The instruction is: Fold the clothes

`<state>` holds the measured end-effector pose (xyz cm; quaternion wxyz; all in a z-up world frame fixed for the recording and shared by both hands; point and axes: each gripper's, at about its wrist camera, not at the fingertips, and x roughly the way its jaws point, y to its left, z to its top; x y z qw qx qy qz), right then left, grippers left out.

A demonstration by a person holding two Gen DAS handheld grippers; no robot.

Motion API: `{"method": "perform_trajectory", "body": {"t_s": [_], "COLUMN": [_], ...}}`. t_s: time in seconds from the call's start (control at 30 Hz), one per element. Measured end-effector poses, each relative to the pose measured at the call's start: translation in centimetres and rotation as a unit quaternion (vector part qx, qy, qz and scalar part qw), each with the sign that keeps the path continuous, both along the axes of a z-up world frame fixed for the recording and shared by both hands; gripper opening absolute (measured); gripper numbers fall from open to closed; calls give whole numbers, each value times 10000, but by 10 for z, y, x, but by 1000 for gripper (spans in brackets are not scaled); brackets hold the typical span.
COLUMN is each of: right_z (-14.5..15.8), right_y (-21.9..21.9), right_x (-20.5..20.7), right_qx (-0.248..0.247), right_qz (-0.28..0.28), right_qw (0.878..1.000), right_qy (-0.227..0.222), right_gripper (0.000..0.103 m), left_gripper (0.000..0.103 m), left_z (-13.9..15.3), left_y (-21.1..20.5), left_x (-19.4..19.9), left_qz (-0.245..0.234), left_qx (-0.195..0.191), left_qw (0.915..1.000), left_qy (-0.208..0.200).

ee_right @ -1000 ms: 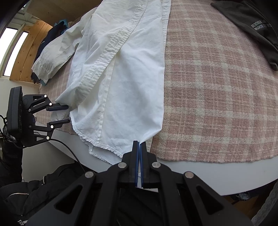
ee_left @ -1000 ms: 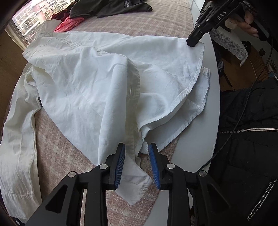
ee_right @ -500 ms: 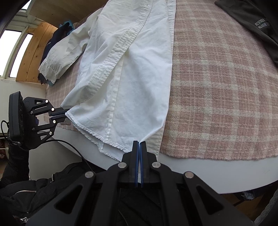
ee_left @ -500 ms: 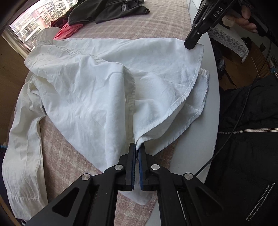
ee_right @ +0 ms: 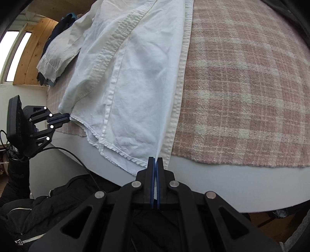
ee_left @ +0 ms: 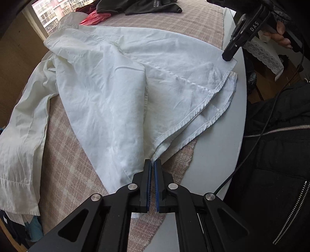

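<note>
Pinching the hem at two points, both grippers have hold of the white shirt (ee_left: 120, 93), which lies spread over the pink plaid cloth (ee_right: 242, 87) on the counter (ee_left: 217, 147), its bottom hem hanging just over the near edge. The left gripper (ee_left: 152, 164) has its blue pads closed onto a bunched bit of the front panel near the hem. The right gripper (ee_right: 155, 161) is clamped on the hem corner beside the button placket, at the near edge of the counter. One sleeve (ee_left: 23, 139) trails off toward the left edge, its cuff over the side. Dark garments (ee_left: 139, 7) and a red one (ee_left: 93, 17) sit at the far edge, well apart from the shirt.

The fabric looks thin, light and limp: it wrinkles easily, drapes over itself, and will sag between the two held points rather than keep any shape. The doubled, stitched hem and the placket are the firmest places to grip, since a single layer may slip or pull only the top panel. The front panels already overlap unevenly, so a lift would likely need tension kept between the two grippers to carry both layers together. Whether this is spreading out or a fold in progress cannot be settled from how the shirt lies.
</note>
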<state>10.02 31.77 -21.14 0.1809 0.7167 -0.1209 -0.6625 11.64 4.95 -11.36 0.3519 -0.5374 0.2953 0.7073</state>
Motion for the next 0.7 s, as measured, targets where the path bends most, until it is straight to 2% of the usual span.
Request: {"method": "perform_trajectory", "body": {"t_s": [0.07,0.13,0.17,0.2,0.27,0.43,0.53,0.6,0.63,0.7], "right_z": [-7,-11,-11,-10,-10,-10,-13,-12,-12,-5], "right_y": [7,13,13,13,11,8,-3,-9,-11,-14], "right_x": [0,-1,-2,-3,-4,-6,-6,-4,-3,-1], "right_qx": [-65,-147,-197,-247,-283,-259,-131,-84,-61,-142], "right_qz": [-130,-248,-273,-297,-252,-272,-295,-219,-179,-181], "right_qw": [9998,9994,9993,9991,9990,9991,9992,9997,9998,9996], "right_qy": [-107,-167,-174,-181,-218,-212,-229,-50,41,131], "right_gripper": [1,1,1,1,2,2,7,7,3,1], "left_gripper": [3,9,20,26,27,28,24,3,3,1], "left_z": [3,6,10,12,10,-11,-14,-15,-15,-10], "left_y": [-2,-2,3,9,24,51,48,47,46,43], "left_x": [3,6,8,10,11,7,4,-1,-4,-5], "left_qz": [5,-26,-131,-241,-499,-1277,-1324,-1293,-1278,-1249], "left_qx": [75,156,211,253,248,-215,-378,-297,-247,-174], "left_qw": [10000,9998,9995,9991,9979,9908,9901,9911,9915,9920], "left_qy": [24,77,178,255,318,383,256,108,41,-13]}}
